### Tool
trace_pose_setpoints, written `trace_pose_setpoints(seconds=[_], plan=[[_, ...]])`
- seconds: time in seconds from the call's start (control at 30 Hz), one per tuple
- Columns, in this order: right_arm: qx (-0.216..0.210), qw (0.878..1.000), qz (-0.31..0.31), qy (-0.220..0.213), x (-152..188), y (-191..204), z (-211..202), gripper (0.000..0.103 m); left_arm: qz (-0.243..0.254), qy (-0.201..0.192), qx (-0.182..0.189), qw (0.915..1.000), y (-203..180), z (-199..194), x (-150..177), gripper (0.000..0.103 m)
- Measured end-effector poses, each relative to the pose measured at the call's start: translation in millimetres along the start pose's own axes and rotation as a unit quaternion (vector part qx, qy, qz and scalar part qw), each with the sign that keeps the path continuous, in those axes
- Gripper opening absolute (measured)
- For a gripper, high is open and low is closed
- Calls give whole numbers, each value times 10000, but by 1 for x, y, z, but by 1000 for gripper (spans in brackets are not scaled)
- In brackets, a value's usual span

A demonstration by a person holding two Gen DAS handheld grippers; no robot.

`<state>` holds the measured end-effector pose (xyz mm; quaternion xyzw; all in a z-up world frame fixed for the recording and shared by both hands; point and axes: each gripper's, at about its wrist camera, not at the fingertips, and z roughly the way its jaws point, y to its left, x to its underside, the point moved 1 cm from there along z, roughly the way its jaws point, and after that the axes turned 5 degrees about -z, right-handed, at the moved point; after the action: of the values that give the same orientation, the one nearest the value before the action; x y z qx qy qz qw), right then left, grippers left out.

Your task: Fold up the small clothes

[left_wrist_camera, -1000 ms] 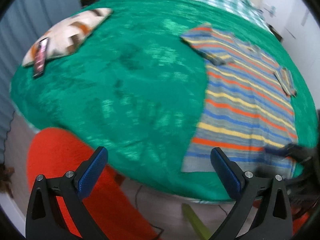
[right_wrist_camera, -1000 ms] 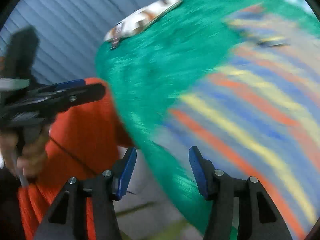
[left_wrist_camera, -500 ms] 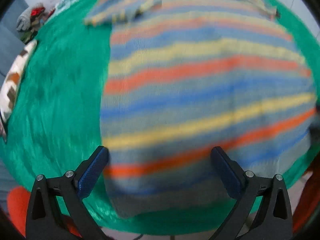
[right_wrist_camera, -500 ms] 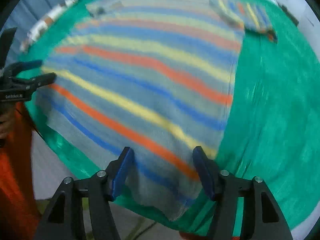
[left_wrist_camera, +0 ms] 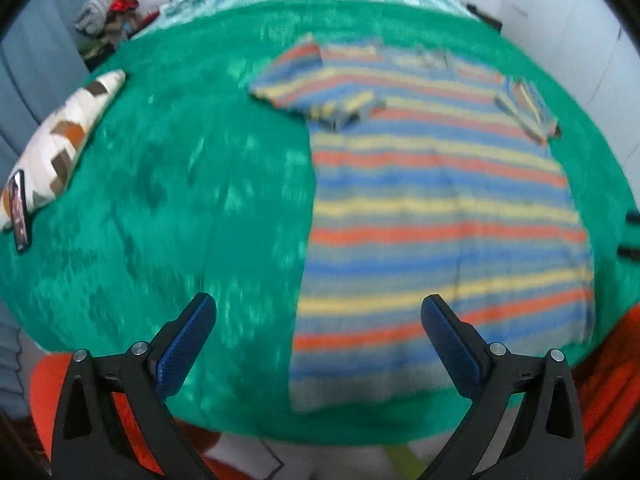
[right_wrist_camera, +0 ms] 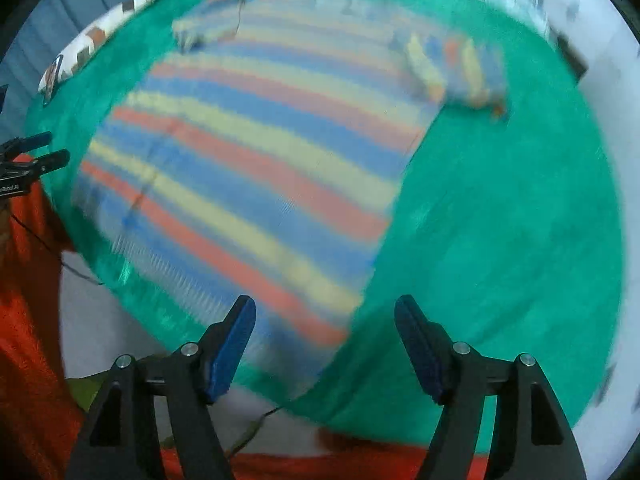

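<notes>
Fuzzy green blanket (left_wrist_camera: 168, 184) bears a flat, knitted striped shirt (left_wrist_camera: 436, 216).

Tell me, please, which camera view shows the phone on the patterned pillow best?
The left wrist view. There the phone is seen as a dark slab lying on the near end of the patterned pillow, at the left edge. In the right wrist view the phone is only a small blurred shape far away.
</notes>
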<state>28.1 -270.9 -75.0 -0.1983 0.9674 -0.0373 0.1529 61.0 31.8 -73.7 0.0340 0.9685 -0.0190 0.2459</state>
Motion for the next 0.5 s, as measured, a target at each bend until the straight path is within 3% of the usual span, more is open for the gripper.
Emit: trace_pose_setpoints(seconds=[0.07, 0.13, 0.33, 0.43, 0.47, 0.5], plan=[[536, 9975, -148, -430, -32, -30, -11, 72, -131, -62, 25, 9999, 2, 1, -5, 102], [724, 9947, -246, -682, -53, -53, -6, 74, -229, -41, 56, 9997, -4, 3, -5, 102], [320, 9956, -567, -680, -133, -51, 87, 73, -349, 426, -149, 9984, 4, 16, 29, 102], [478, 9956, -322, -744, -158, -54, 132, 71, -454, 564, -390, 9966, 18, 20, 37, 102], [489, 9960, -124, -741, -163, -64, 146, 65, -496, 605, -454, 9959, 23, 21, 39, 102], [417, 9963, 41, -749, -165, -71, 150, 52, -553, 650, -513, 9950, 27, 22, 40, 102]])
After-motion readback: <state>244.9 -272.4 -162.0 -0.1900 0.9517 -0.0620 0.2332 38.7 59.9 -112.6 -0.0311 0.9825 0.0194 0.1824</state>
